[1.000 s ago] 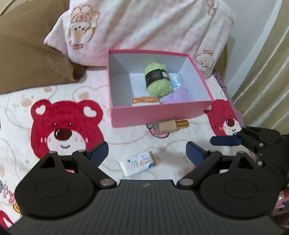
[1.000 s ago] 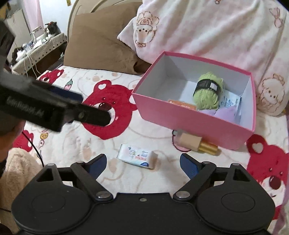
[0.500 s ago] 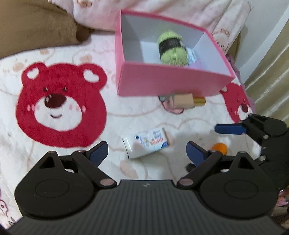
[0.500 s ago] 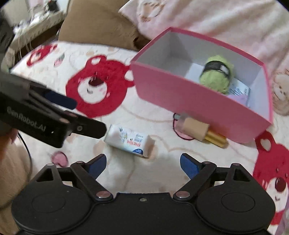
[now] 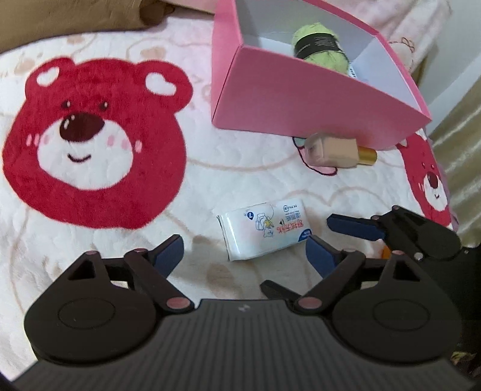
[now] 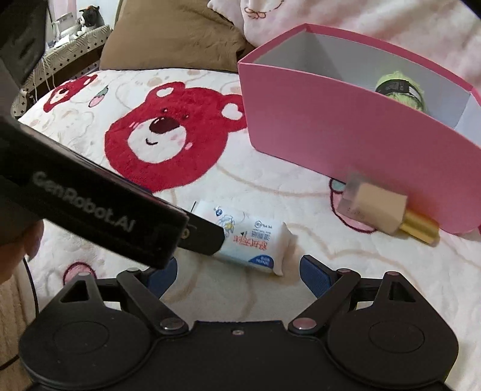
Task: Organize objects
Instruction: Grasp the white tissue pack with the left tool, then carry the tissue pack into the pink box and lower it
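Note:
A white tissue pack [image 5: 264, 230] lies on the bear-print blanket, just ahead of my open left gripper [image 5: 245, 252]. It also shows in the right wrist view [image 6: 255, 240], in front of my open right gripper [image 6: 234, 270], partly hidden by the left gripper's body [image 6: 90, 207]. A beige bottle with a gold cap [image 5: 336, 150] lies against the pink box [image 5: 300, 102]. The box holds a green yarn ball [image 5: 320, 49]. The right gripper's fingers [image 5: 354, 227] show in the left wrist view, right of the pack.
A brown pillow [image 6: 174, 39] and a pink plush blanket [image 6: 375, 18] lie behind the box. A curtain [image 5: 463, 135] hangs at the right. An orange object [image 5: 384, 252] peeks out under the right gripper. A cluttered side table [image 6: 69, 33] stands far left.
Both grippers have moved down and forward toward the tissue pack, which now lies close to the fingers of both. Both stay open.

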Tool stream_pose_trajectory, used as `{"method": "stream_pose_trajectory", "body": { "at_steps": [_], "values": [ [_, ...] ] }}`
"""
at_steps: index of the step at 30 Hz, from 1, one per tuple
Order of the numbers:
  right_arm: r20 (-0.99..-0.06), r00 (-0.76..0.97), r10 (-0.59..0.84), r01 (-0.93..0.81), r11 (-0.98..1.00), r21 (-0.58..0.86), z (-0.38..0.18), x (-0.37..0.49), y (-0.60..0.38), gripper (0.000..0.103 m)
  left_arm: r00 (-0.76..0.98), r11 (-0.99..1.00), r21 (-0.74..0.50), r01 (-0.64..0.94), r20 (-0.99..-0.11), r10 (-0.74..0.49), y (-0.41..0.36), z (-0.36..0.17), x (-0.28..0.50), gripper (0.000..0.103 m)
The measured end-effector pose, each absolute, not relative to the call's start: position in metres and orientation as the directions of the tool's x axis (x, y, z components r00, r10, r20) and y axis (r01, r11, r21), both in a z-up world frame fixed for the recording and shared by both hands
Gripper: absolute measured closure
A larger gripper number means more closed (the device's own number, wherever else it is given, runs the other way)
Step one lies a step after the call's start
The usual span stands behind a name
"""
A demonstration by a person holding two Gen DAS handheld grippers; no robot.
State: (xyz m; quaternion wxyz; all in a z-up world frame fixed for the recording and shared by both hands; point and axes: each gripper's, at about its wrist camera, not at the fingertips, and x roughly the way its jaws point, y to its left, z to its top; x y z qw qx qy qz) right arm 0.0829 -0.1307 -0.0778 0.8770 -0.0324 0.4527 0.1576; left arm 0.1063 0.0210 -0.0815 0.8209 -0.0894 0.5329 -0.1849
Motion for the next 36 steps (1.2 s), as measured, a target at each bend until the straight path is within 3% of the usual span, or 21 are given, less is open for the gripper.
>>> {"method": "stream_pose_trajectory", "body": {
  "at_steps": [2, 5, 10, 15, 23, 36],
  "values": [
    [-0.798, 0.541, 0.265, -0.314, 0.944, 0.1, -0.081, 0.086, -0.13, 0.012, 0.363, 0.915, -0.351, 0.199, -0.841, -0.401, 0.019, -0.086, 0.108, 0.023],
    [-0.797, 0.539, 0.27, -0.322, 0.941, 0.101, -0.087, 0.088, -0.128, 0.02, 0.364, 0.917, -0.353, 0.183, -0.842, -0.397, 0.014, -0.094, 0.111, 0.042],
    [-0.798, 0.552, 0.242, -0.298, 0.951, 0.082, -0.091, 0.088, -0.126, 0.028, 0.389, 0.921, -0.363, 0.144, -0.835, -0.39, 0.012, -0.104, 0.109, 0.048],
    [-0.798, 0.558, 0.228, -0.26, 0.961, 0.093, -0.099, 0.092, -0.133, 0.031, 0.423, 0.917, -0.361, 0.169, -0.814, -0.398, 0.006, -0.102, 0.109, 0.065],
    [-0.776, 0.588, 0.227, -0.26, 0.962, 0.085, -0.092, 0.084, -0.136, 0.035, 0.422, 0.9, -0.399, 0.178, -0.795, -0.436, 0.009, -0.096, 0.106, 0.065],
    [-0.703, 0.675, 0.223, -0.264, 0.963, 0.052, -0.044, 0.061, -0.143, 0.045, 0.512, 0.89, -0.353, 0.288, -0.729, -0.455, 0.008, -0.05, 0.088, 0.065]
  ]
}}
